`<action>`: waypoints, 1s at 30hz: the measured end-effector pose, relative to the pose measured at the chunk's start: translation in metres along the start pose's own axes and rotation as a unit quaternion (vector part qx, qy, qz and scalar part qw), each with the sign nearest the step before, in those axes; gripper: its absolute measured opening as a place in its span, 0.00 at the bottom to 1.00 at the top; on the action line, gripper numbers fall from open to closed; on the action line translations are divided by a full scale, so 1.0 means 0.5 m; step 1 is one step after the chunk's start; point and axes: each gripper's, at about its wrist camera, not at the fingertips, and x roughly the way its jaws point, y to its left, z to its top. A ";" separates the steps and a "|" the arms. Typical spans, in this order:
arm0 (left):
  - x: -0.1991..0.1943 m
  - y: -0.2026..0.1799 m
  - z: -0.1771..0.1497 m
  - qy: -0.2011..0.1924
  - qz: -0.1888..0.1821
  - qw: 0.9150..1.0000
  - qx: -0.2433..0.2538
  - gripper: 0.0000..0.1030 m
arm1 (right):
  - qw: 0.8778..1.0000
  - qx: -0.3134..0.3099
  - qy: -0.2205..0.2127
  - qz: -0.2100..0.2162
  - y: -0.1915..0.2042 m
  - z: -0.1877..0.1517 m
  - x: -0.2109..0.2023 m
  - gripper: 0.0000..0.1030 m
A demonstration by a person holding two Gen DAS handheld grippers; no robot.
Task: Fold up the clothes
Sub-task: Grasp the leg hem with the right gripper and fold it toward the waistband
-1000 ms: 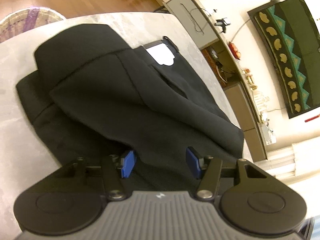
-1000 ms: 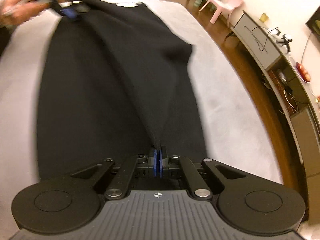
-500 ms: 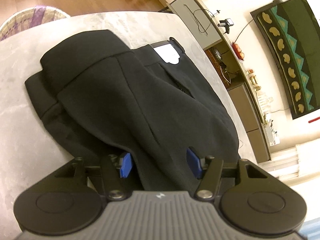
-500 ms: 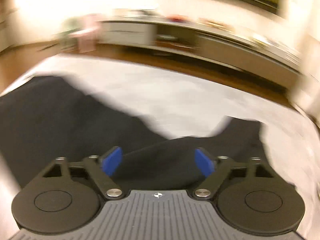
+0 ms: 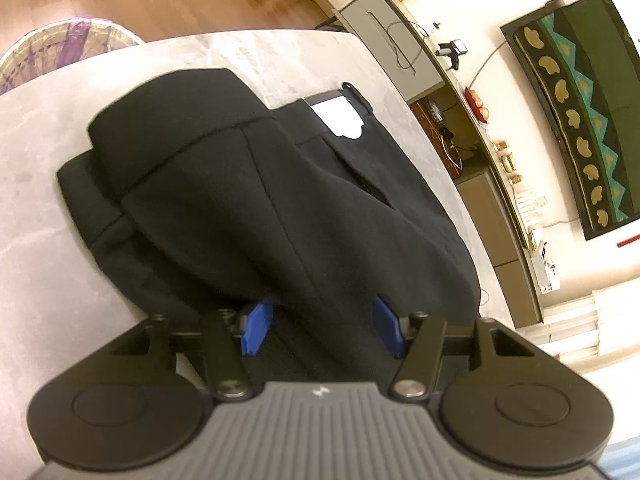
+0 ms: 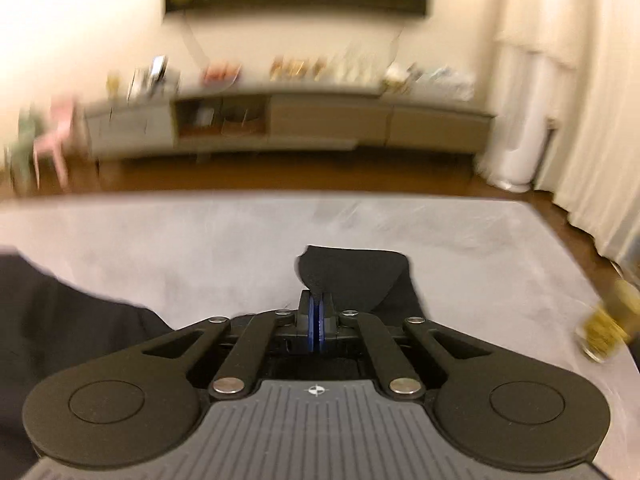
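On the grey table (image 5: 48,208) we are seeing the black trousers (image 5: 288,200) lying folded in layers, their waistband and white label (image 5: 340,118) at the far end. Our left gripper (image 5: 320,330) is hovering at the near edge of the pile with its jaws standing about half open, the blue pads on either side of a fold of cloth; whether they are pressing it we cannot tell. Our right gripper (image 6: 318,320) is pinching a flap of the black cloth, jaws fully closed on it, above the tabletop. Beyond the table's far corner a wicker basket (image 5: 60,46) is showing.
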 end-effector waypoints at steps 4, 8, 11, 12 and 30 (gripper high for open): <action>-0.003 -0.006 -0.006 -0.001 0.008 1.000 0.008 0.55 | 0.998 0.042 0.048 -0.029 -0.063 -0.159 -0.042 0.02; -0.011 -0.001 -0.013 -0.005 0.010 1.000 0.005 0.56 | 0.993 0.062 0.090 -0.049 -0.094 -0.250 -0.017 0.17; -0.018 0.009 -0.014 -0.006 0.005 1.000 -0.006 0.56 | 0.994 0.056 0.078 -0.055 -0.100 -0.244 -0.006 0.59; -0.018 0.012 -0.013 -0.006 0.003 1.000 -0.008 0.56 | 0.994 0.045 0.074 -0.062 -0.101 -0.236 0.005 0.66; -0.045 0.037 0.003 -0.022 0.010 0.999 -0.029 0.58 | 0.981 0.162 0.058 -0.085 -0.205 -0.263 -0.065 0.32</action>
